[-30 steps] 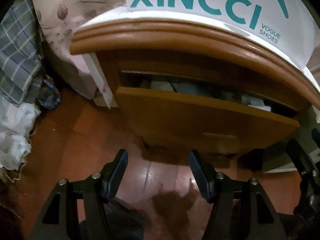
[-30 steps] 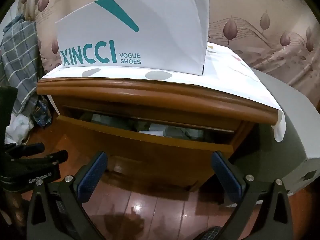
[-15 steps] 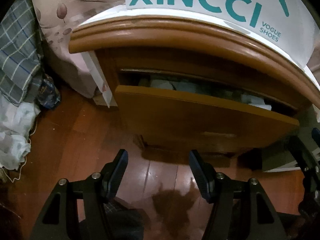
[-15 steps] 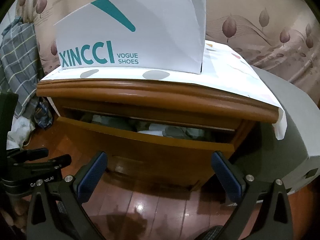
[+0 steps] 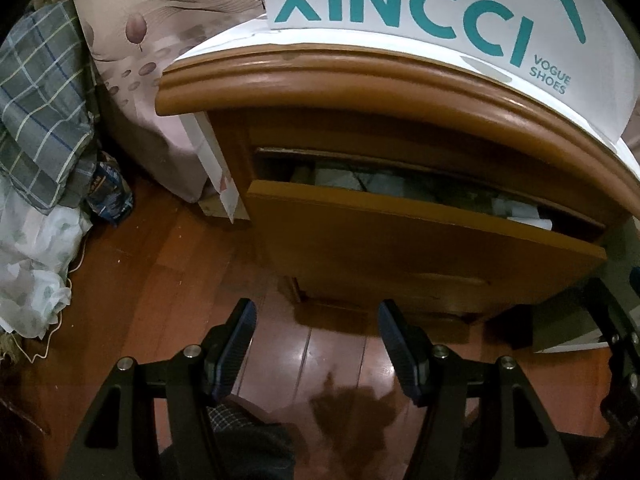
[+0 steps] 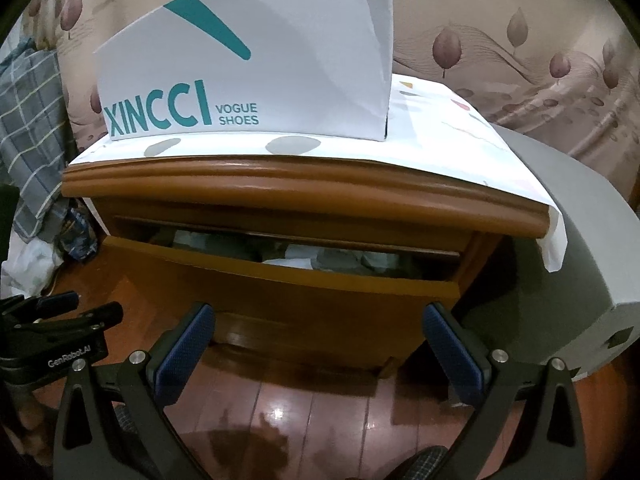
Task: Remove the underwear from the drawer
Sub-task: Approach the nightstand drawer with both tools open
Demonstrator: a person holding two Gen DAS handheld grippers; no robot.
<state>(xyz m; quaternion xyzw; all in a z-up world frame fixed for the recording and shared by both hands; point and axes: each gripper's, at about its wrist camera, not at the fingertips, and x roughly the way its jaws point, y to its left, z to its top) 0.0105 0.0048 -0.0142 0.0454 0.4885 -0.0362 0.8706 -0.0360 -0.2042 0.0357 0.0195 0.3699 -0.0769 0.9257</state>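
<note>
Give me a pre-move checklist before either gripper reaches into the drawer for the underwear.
1. Drawer open: ok, pulled partly out, but the gap under the nightstand top is narrow.
2. Underwear located: cannot tell; pale folded cloth shows inside, type unclear.
3. Left gripper empty and open: ok.
4. Right gripper empty and open: ok, jaws wide.
5. Path clear: ok, only bare floor lies between the grippers and the drawer front.
6. Shoe box out of the way: ok, it sits back on the top.

left gripper hangs open over the floor before the part-open drawer.
</note>
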